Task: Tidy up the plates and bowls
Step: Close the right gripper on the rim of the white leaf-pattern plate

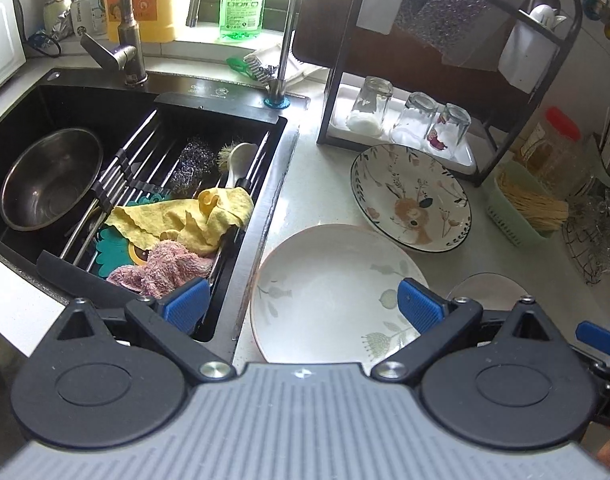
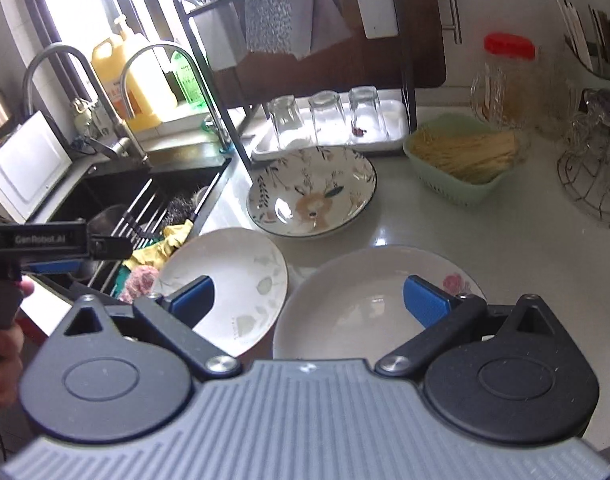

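1. The left gripper (image 1: 301, 304) hovers with jaws spread wide, empty, above the white leaf-print ceramic plate (image 1: 329, 292) at lower centre of the left wrist view, beside the black sink (image 1: 209, 120).
2. The right gripper (image 2: 309, 300) is likewise released and empty; the white rose-print shallow plate (image 2: 365, 308) lies directly ahead between its blue pads (image 2: 425, 300).
3. The floral fox-pattern deep plate (image 2: 311, 192) sits beyond both, centre frame, near the black dish rack (image 2: 409, 92).
4. Judgement: each gripper is nearest its own plate; the plates are round, so no axis governs.
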`<state>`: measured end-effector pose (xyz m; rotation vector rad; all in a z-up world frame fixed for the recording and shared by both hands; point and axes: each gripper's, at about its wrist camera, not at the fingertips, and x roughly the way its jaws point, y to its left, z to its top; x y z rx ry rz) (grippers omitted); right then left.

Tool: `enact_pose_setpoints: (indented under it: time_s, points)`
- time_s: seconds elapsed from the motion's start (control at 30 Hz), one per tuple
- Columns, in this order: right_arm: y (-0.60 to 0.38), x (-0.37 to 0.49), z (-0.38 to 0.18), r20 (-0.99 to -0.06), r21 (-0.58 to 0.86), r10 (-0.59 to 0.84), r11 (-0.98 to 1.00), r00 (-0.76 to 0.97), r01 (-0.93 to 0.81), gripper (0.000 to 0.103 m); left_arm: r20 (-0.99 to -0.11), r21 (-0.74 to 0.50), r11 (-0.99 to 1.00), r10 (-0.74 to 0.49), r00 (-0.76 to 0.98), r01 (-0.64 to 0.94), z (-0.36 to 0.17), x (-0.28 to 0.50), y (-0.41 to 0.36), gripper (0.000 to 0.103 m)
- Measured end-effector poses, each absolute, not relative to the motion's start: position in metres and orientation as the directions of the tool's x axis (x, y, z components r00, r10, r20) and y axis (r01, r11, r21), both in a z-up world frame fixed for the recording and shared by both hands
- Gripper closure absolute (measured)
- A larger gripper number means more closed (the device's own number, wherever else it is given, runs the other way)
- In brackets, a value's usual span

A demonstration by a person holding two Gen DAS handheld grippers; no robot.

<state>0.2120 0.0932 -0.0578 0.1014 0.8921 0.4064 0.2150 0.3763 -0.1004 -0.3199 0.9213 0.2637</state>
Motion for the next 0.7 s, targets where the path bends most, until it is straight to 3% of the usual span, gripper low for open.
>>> enact_pose_setpoints:
  time_s: [0.1,0.23,0.27,0.4,0.7]
  points:
    - [0.102,0.212,-0.069,-0.761,0.275,0.387,0.919,0.521,-0.281,0.004,-0.826,-0.186,0.916,0.049,0.562,-0.355,-0.118,0.226,0.392,0.001]
    - [0.12,0.213,-0.084,-0.797,0.3,0.386,0.92,0.464,-0.251,0.032,-0.849,-0.2,0.921,0.008,0.529,-0.335,-0.14,0.24,0.411,0.001]
    - [0.125,0.213,-0.086,-0.805,0.3,0.383,0.922,0.454,-0.246,0.034,-0.852,-0.2,0.924,0.0,0.524,-0.326,-0.143,0.244,0.416,0.001]
    - [0.139,0.206,-0.098,-0.808,0.403,0.453,0.891,0.377,-0.207,0.038,-0.867,-0.186,0.938,-0.016,0.499,-0.292,-0.159,0.262,0.43,0.001]
    - [0.169,0.207,-0.123,-0.843,0.41,0.445,0.895,0.303,-0.176,0.039,-0.874,-0.211,0.963,-0.108,0.474,-0.17,-0.18,0.294,0.442,0.003]
